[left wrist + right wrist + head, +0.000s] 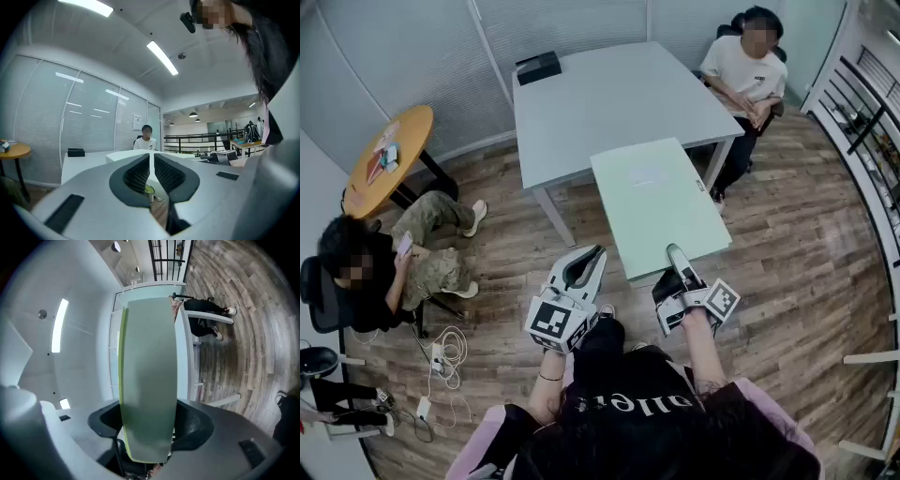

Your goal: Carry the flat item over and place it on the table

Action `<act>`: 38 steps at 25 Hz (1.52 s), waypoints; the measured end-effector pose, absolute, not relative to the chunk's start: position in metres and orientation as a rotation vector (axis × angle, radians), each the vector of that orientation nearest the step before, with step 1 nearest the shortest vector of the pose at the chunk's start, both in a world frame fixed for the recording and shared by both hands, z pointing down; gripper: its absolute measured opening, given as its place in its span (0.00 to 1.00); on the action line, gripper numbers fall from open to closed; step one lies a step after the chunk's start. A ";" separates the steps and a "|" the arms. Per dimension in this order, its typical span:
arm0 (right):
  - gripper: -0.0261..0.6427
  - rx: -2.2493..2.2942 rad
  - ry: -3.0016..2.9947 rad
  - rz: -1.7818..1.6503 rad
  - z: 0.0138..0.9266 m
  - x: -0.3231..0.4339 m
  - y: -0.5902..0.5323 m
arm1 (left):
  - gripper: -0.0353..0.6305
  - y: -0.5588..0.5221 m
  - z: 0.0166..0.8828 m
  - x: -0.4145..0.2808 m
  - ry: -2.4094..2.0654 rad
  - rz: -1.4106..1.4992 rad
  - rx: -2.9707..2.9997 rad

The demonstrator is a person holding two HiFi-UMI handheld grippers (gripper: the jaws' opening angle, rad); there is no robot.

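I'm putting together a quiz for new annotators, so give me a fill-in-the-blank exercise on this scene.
1. The right tool is shut on the flat board, which is pale ____.
2. The left tool, shut, holds ____.
3. The box at the far corner of the grey table is ____.
Missing words: green; nothing; black.

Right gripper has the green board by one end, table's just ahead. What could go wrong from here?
The right gripper holds the green board by its near edge only, left gripper empty: the long overhang may sag or twist loose. The board's far end is at the table corner; coming in low could strike the edge. A seated person is close beside that corner.
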State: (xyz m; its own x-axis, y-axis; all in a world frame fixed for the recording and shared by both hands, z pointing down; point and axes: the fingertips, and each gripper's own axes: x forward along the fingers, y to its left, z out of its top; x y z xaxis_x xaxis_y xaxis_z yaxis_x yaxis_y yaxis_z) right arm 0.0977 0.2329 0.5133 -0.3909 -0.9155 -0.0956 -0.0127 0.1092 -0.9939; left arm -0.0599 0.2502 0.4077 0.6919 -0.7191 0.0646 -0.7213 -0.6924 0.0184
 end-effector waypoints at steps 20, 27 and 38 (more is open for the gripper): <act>0.47 -0.837 1.581 -1.326 0.522 0.096 0.227 | 0.12 0.235 0.422 -0.055 -1.158 0.101 2.913; 0.48 -0.902 1.545 -1.342 0.507 0.088 0.153 | 0.12 0.147 0.401 -0.070 -1.117 0.089 2.906; 0.47 -0.945 1.501 -1.349 0.513 0.054 0.084 | 0.12 0.070 0.402 -0.109 -1.087 0.094 2.940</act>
